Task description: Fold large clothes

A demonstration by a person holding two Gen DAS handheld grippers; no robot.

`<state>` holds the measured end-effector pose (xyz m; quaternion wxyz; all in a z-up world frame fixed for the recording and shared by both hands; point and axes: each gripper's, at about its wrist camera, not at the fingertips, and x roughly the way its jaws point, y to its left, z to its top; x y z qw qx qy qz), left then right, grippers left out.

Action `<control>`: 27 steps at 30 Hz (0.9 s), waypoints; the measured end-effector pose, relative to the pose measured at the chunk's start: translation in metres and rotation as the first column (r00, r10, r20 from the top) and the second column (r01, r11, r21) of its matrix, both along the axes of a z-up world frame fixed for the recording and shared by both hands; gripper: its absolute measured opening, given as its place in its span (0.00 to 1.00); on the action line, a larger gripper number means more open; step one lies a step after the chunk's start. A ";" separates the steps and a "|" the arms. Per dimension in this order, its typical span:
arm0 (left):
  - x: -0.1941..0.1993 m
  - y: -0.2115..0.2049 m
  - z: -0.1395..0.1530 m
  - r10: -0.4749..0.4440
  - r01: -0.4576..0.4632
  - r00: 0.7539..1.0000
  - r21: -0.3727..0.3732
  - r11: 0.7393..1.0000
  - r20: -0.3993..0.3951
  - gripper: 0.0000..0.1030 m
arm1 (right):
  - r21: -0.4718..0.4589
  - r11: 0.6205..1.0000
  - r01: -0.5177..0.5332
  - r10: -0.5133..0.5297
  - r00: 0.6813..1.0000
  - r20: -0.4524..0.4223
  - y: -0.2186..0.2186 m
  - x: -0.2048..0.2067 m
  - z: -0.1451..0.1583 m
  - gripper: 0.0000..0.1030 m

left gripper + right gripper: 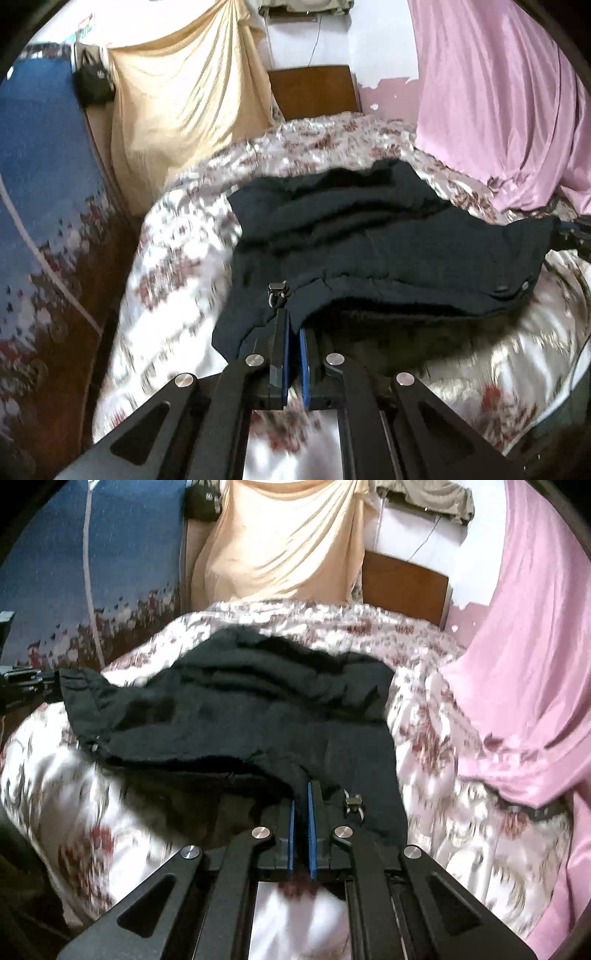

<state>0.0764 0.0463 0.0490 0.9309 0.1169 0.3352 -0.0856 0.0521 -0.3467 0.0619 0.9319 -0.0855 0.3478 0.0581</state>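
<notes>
A large black garment (369, 236) lies on the floral bedspread (173, 254), its near edge lifted off the bed. My left gripper (293, 325) is shut on the garment's near left corner, beside a small black buckle (277, 291). My right gripper (301, 794) is shut on the near right corner of the same garment (240, 709), next to a buckle (352, 803). The right gripper shows at the far right of the left wrist view (576, 232); the left gripper shows at the far left of the right wrist view (26, 686).
A pink cloth (498, 92) hangs at the right and spills onto the bed. A beige cloth (184, 85) hangs at the back left. A wooden headboard (314, 92) stands behind the bed. A blue patterned cloth (40, 155) covers the left side.
</notes>
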 end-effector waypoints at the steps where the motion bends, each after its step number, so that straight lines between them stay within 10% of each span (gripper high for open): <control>1: 0.010 -0.002 0.007 0.000 0.000 1.000 0.004 1.000 0.018 0.05 | 0.003 1.000 0.005 -0.006 1.000 0.015 0.003 0.007 0.005 0.05; 12: 0.133 -0.019 0.062 0.044 -0.045 0.993 0.010 0.999 0.106 0.05 | 0.024 0.996 0.081 -0.083 0.988 0.131 -0.012 0.149 0.060 0.05; 27: 0.309 -0.049 0.046 0.119 -0.118 0.989 -0.016 0.993 0.092 0.05 | 0.037 0.983 0.182 -0.185 0.978 0.094 -0.036 0.342 0.017 0.05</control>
